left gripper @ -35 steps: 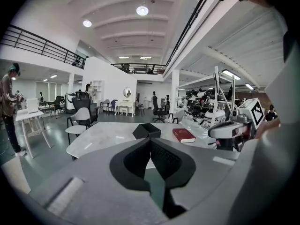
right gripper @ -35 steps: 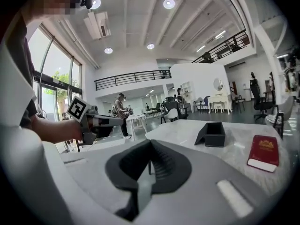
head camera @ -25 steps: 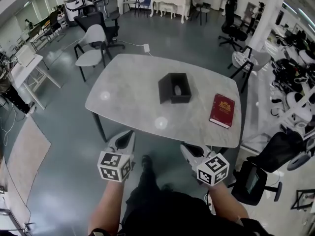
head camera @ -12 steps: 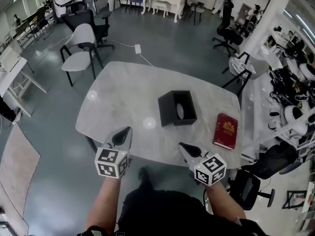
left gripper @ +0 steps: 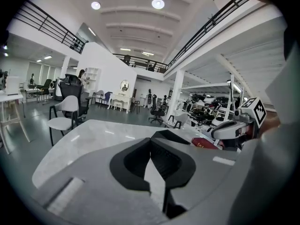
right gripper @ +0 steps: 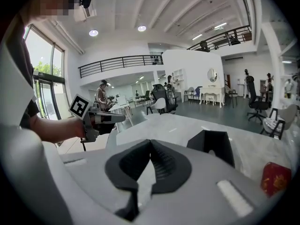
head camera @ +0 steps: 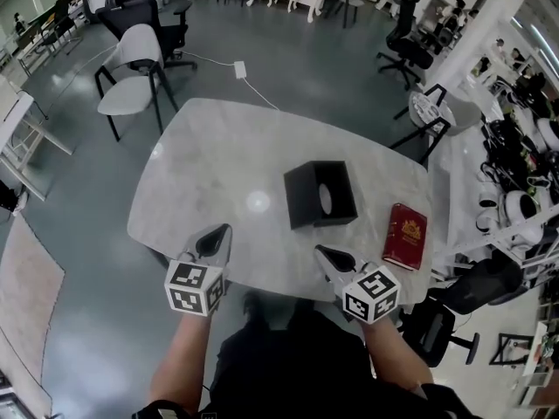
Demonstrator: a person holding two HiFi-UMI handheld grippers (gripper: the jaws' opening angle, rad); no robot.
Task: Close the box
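A black box [head camera: 320, 195] stands open on the pale marble table [head camera: 218, 164], right of centre, with something pale inside it. My left gripper [head camera: 227, 229] hovers over the table's near edge, to the left of and nearer than the box, jaws shut and empty. My right gripper [head camera: 318, 250] is over the near edge just in front of the box, also shut and empty. In the left gripper view the box [left gripper: 166, 136] peeks above my left gripper [left gripper: 150, 139]. In the right gripper view the box [right gripper: 211, 144] stands right of my right gripper [right gripper: 150, 141].
A red book [head camera: 406, 236] lies on the table to the right of the box. A grey chair [head camera: 131, 64] stands beyond the far left corner. A black office chair [head camera: 441, 326] is near my right side. More desks and chairs fill the room behind.
Both grippers have come forward from short of the table to over its near edge. The box and the book now lie closer. Both pairs of jaws stayed shut.
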